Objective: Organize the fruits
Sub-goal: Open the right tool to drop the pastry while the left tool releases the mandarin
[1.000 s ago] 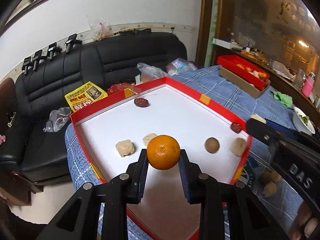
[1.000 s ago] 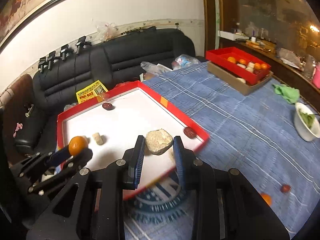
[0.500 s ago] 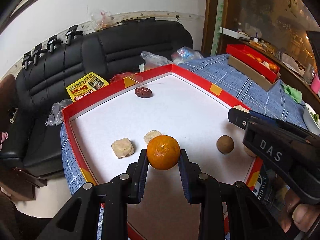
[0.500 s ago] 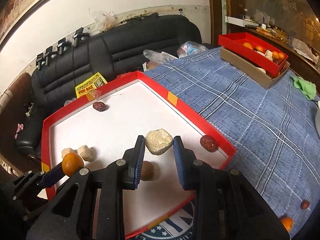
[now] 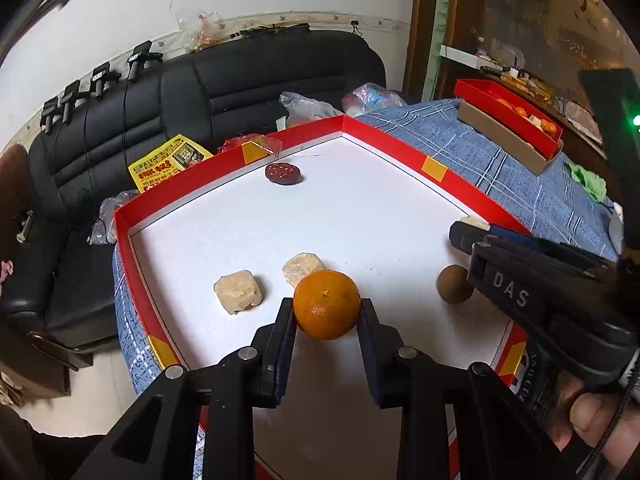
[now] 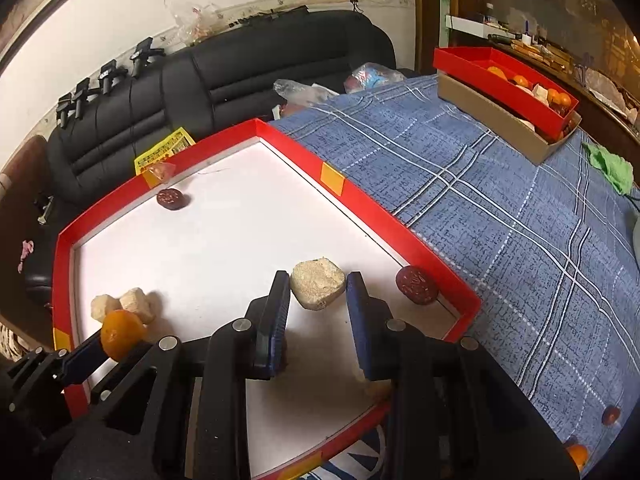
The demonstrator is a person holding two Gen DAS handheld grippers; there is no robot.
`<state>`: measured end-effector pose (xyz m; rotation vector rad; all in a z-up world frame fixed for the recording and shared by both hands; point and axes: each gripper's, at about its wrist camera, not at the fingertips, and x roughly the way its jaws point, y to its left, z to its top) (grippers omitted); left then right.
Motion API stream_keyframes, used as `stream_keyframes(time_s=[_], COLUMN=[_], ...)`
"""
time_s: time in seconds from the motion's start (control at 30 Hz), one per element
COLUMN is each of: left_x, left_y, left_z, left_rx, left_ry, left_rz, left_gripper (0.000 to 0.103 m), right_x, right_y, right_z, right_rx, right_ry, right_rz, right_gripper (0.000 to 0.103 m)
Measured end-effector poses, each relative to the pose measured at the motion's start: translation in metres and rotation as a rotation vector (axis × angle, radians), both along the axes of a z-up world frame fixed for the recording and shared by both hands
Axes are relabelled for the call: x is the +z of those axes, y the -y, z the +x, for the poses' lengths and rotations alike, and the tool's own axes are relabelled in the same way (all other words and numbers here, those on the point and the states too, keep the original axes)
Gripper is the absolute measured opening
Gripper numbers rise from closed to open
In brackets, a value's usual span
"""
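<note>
1. Left wrist view: the left gripper [image 5: 326, 310] has its jaws pinching an orange [image 5: 327, 304], held over the near part of a red-walled tray [image 5: 384, 130] with a white floor.
2. On the tray floor lie two pale crumbly blocks [image 5: 239, 291] just left of the orange, a dark red disc [image 5: 282, 173] near the far wall, and a brown ball [image 5: 454, 283] to the right.
3. The right gripper [image 5: 464, 232] reaches in from the right; its black body bears the white letters "DAS". The ball sits just beside it.
4. A yellow leaflet [image 5: 170, 162] with red and black print, too small to read, lies on the black sofa [image 5: 208, 92] behind the tray.
5. Right wrist view: the right gripper [image 6: 318, 294] has its jaws pinching a pale crumbly block [image 6: 317, 289] over the tray's near right part.
6. A second dark red disc [image 6: 417, 285] lies in the tray's right corner, near that block.
7. The tray rests on a bench covered by a blue checked cloth [image 6: 500, 208]. At its far side a smaller red tray [image 6: 472, 60] with oranges sits in a brown box [image 6: 488, 114].
</note>
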<state>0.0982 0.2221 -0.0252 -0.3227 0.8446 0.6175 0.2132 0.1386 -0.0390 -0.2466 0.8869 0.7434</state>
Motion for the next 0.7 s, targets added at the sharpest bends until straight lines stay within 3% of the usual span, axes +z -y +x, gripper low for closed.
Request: stream_keyframes(time_s=[0.27,0.33,0.37,0.4,0.7], left_x=[-0.001,-0.001,-0.001,0.000,0.013], left_y=[-0.002,-0.003,-0.004,-0.004,0.006], left_z=[-0.004,-0.006,-0.007,-0.009,-0.027], left_rx=[0.000,-0.002,0.004,0.016,0.041], left_ry=[-0.003,-0.001,0.001,0.004,0.064], left_rz=[-0.033,-0.062,-0.067,-0.066,-0.073], left_gripper=[0.029,0.032,0.040,0.045,0.048], right_x=[-0.002,-0.001,0.001,0.003,0.035], right_y=[-0.005,-0.006,-0.005,-0.005,0.021], right_z=[-0.003,-0.005,-0.007,-0.010,-0.036], right_rx=[-0.001,0.002,0.000,-0.005,-0.071], right_ry=[0.007,0.015,0.031,0.052,0.233], right_rz=[-0.049,-0.066,-0.077,-0.088,-0.159], right_gripper=[0.030,0.044,0.059,0.063,0.067])
